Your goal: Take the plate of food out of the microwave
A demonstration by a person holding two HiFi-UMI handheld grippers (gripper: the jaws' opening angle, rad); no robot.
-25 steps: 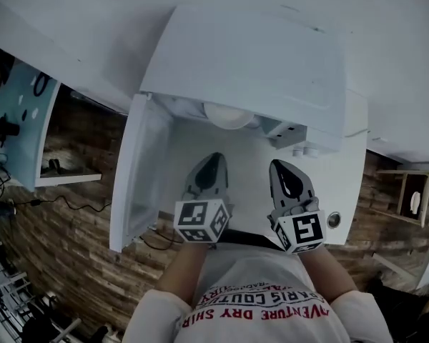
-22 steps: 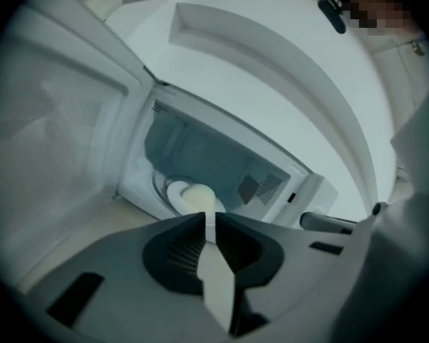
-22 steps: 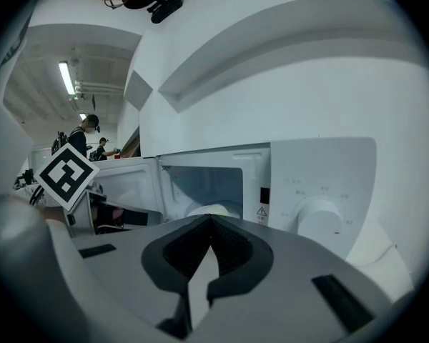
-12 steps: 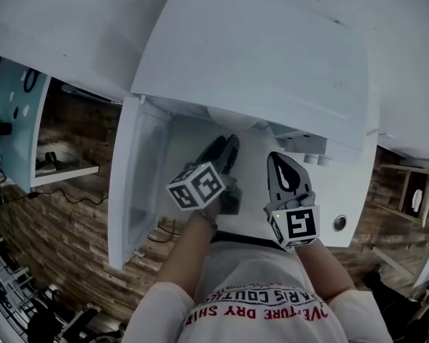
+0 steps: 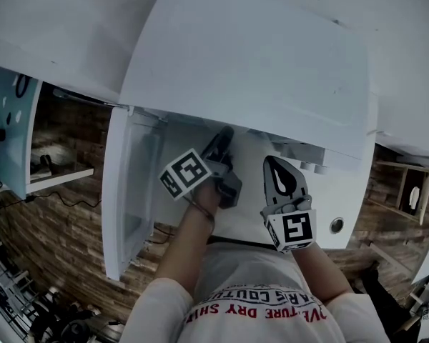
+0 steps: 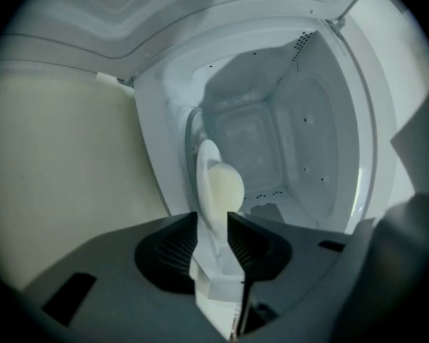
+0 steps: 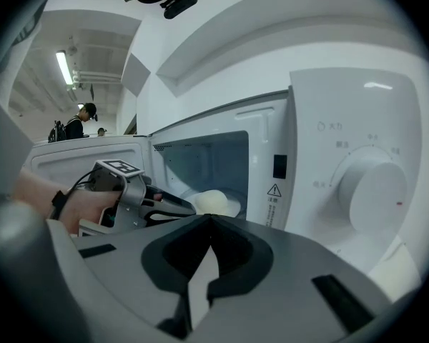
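Note:
The white microwave stands open, its door swung out to the left. Inside, a white plate carries a pale round bun; both also show in the right gripper view, the bun on the plate. My left gripper, rolled on its side, reaches into the cavity. Its jaws are closing, with the plate's near rim between the pads and touching both. My right gripper waits shut and empty in front of the control panel, jaw tips together.
The control panel with a big round dial is right of the cavity. The open door stands close to my left forearm. A brick wall and a shelf lie to the left. A person stands far off.
My left gripper has rolled onto its side and gone forward from in front of the microwave into the cavity. The right gripper has barely moved. The microwave's top now hides the plate from the head view.

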